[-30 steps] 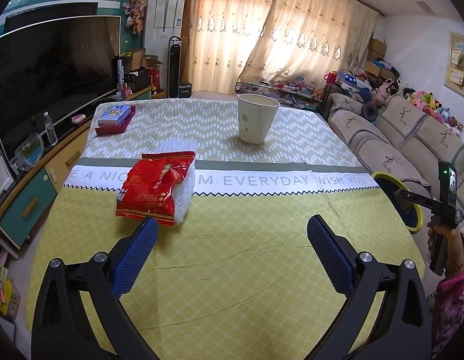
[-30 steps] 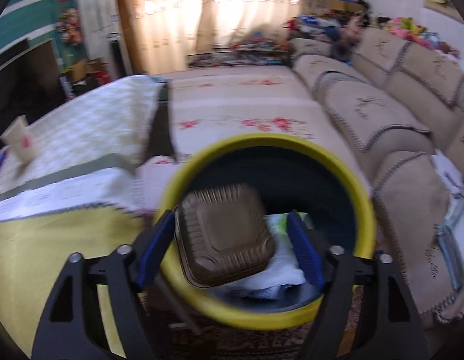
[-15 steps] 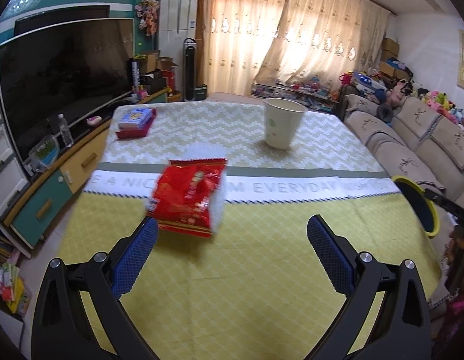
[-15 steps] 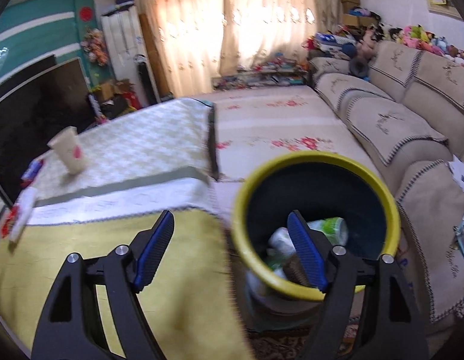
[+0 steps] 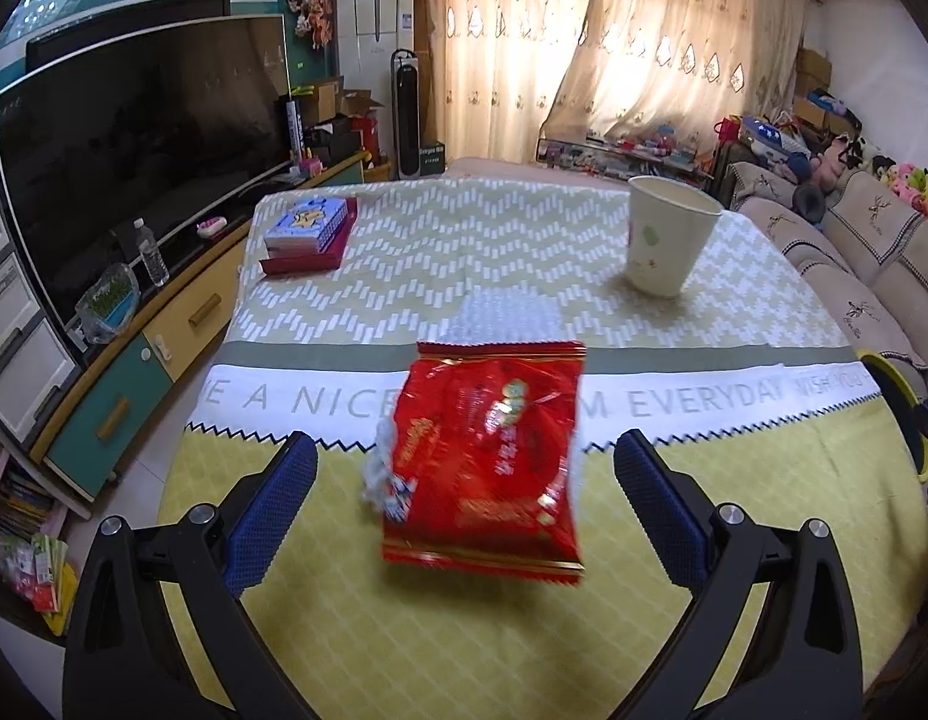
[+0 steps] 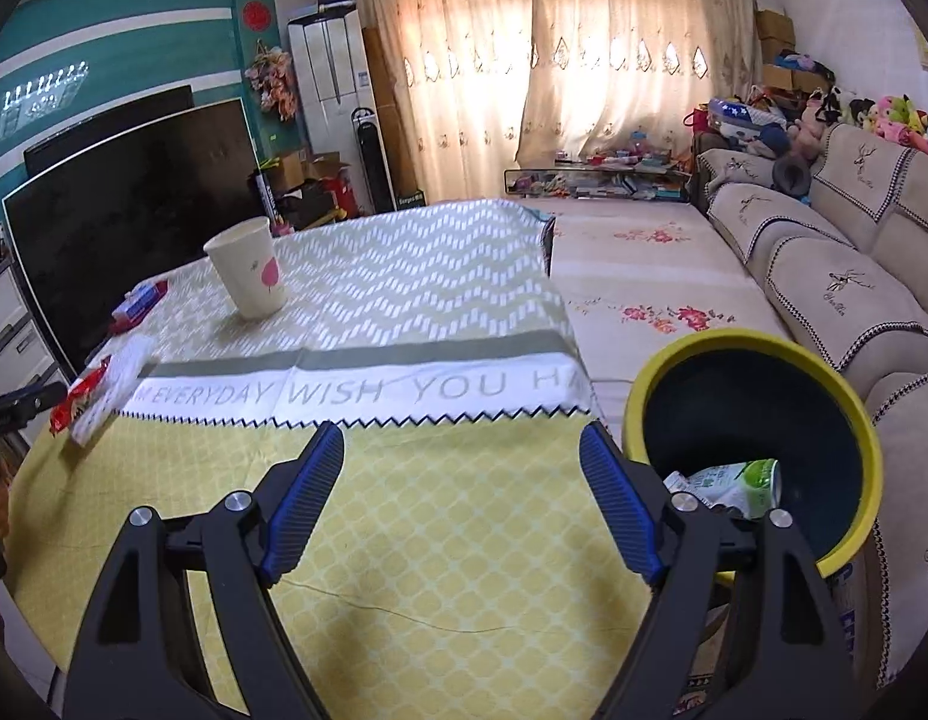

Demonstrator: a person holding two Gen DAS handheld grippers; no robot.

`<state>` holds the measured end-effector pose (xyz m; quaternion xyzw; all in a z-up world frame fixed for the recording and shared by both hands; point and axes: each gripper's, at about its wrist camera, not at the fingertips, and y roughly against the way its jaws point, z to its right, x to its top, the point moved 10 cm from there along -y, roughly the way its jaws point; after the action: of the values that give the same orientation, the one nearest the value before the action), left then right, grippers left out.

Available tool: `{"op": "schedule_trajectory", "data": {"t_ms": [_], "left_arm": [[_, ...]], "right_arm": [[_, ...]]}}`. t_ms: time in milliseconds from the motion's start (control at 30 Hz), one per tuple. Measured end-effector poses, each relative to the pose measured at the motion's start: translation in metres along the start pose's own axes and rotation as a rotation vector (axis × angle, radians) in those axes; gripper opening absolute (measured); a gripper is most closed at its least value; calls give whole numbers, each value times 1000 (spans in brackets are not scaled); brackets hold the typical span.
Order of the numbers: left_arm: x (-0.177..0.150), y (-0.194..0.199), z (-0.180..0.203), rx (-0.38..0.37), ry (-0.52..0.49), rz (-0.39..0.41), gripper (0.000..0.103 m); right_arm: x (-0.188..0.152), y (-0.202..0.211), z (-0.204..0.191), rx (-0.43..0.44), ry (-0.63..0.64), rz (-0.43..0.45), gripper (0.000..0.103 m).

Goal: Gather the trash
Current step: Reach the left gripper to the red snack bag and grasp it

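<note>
1. The red snack bag [image 5: 485, 462] lies on the surface [image 5: 404, 630] dead ahead of the left tongs [image 5: 464, 498], at twelve o'clock between the two blue pads, resting partly on a white bubble-wrap sheet [image 5: 506, 315]
2. Its long axis runs from six to twelve o'clock in the left view, so the wide-spread jaws straddle its short width
3. The left tongs are released, touching nothing I can make out
4. The right tongs [image 6: 464, 492] are empty, jaws opening; the bag sits far off at their nine o'clock, so the left hand is nearer
5. The yellow-rimmed bin [image 6: 758, 342] stands at three o'clock
</note>
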<state>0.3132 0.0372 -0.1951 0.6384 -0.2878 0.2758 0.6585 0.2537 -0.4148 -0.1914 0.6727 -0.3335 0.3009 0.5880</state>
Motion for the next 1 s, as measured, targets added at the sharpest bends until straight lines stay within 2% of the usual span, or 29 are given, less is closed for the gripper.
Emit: {"op": "schedule_trajectory", "data": {"t_ms": [133, 333, 500, 767, 833, 867, 933, 1000], "left_arm": [[-2, -10, -1, -6, -14, -23, 69], [-3, -7, 16, 6, -100, -8, 68], [-2, -3, 26, -14, -137, -4, 71], [-4, -9, 24, 21, -174, -30, 73], [-3, -9, 24, 13, -168, -33, 62], [-3, -10, 23, 8, -161, -34, 61], [0, -6, 21, -7, -145, -26, 52], [3, -1, 21, -10, -142, -11, 51]], "right_arm": [[-2, -1, 1, 5, -8, -7, 77], [-3, -5, 2, 13, -21, -22, 77], [-3, -5, 3, 18, -27, -26, 76], [-4, -6, 4, 33, -41, -31, 76], [-3, -6, 4, 35, -44, -30, 76], [-3, -7, 4, 37, -47, -29, 76], [-4, -7, 5, 40, -53, -31, 77], [-4, -7, 5, 44, -57, -32, 76]]}}
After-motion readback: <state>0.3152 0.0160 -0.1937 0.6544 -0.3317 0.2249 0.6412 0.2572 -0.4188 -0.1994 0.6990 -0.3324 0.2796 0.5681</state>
